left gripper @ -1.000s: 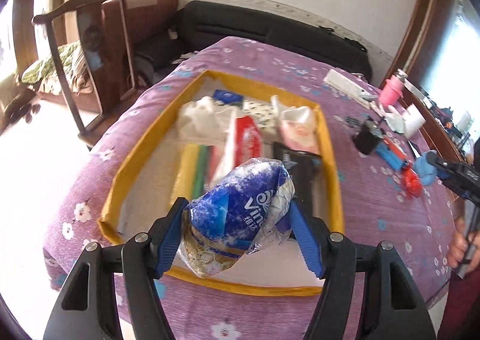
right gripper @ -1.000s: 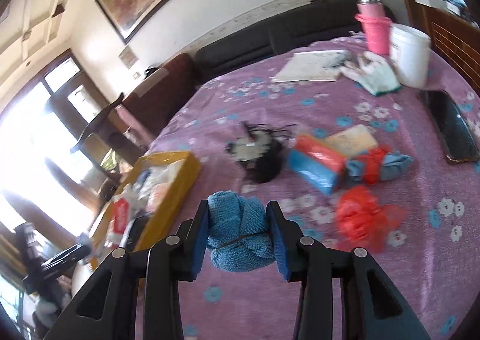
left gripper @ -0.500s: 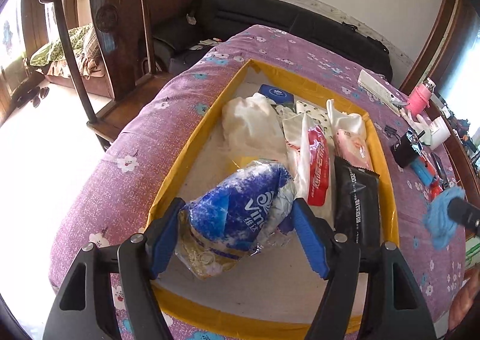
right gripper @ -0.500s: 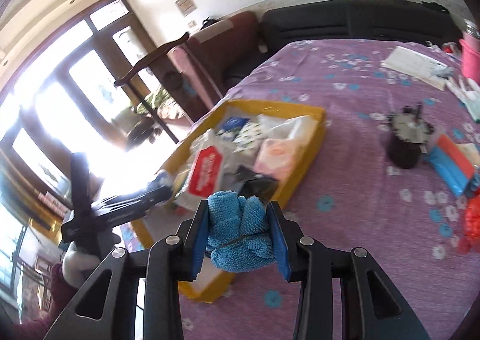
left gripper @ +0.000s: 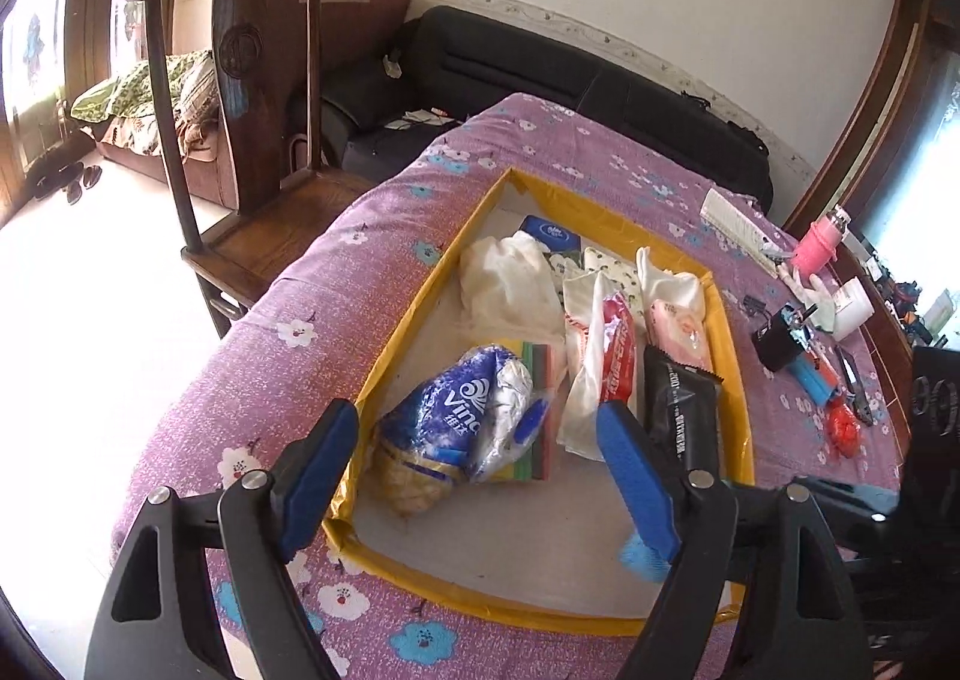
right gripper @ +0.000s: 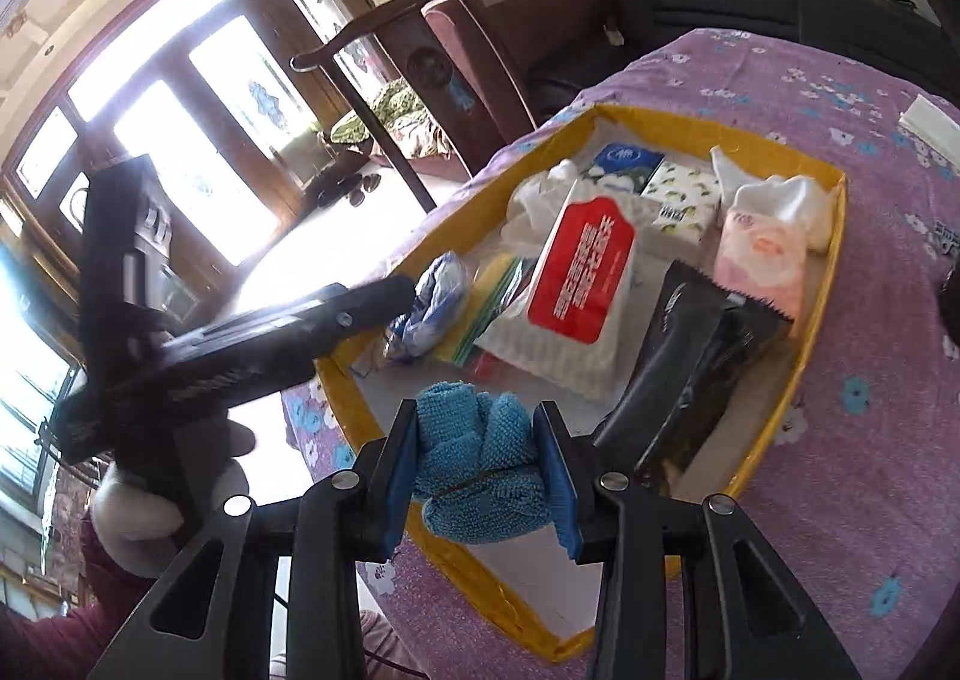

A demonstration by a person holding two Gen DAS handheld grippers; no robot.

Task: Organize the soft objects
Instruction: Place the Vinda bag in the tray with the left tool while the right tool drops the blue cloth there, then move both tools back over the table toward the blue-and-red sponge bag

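A blue-and-white tissue pack (left gripper: 456, 428) lies in the near left corner of the yellow-rimmed tray (left gripper: 420, 308), partly on coloured sponges. My left gripper (left gripper: 480, 476) hovers just behind it. Its jaws are opening and both blue pads stand apart from the pack. My right gripper (right gripper: 477, 416) is shut on a rolled blue terry cloth (right gripper: 480, 464) above the tray's near rim (right gripper: 810, 332). In the right wrist view the left gripper (right gripper: 372, 302) reaches in from the left beside the tissue pack (right gripper: 435, 296). A tuft of the blue cloth (left gripper: 642, 557) shows behind my left gripper's right finger.
The tray also holds a red-and-white tissue pack (left gripper: 612, 356), a black pack (left gripper: 678, 404), pink wipes (left gripper: 678, 326) and white cloth (left gripper: 510, 284). A black cup (left gripper: 780, 338), pink bottle (left gripper: 816, 248) and red bag (left gripper: 843, 428) sit at right. A wooden chair (left gripper: 240, 140) stands left.
The left gripper opened and let go of the blue tissue pack, which now lies in the tray. The right gripper carried the blue cloth from the table's cluttered side over to the tray.
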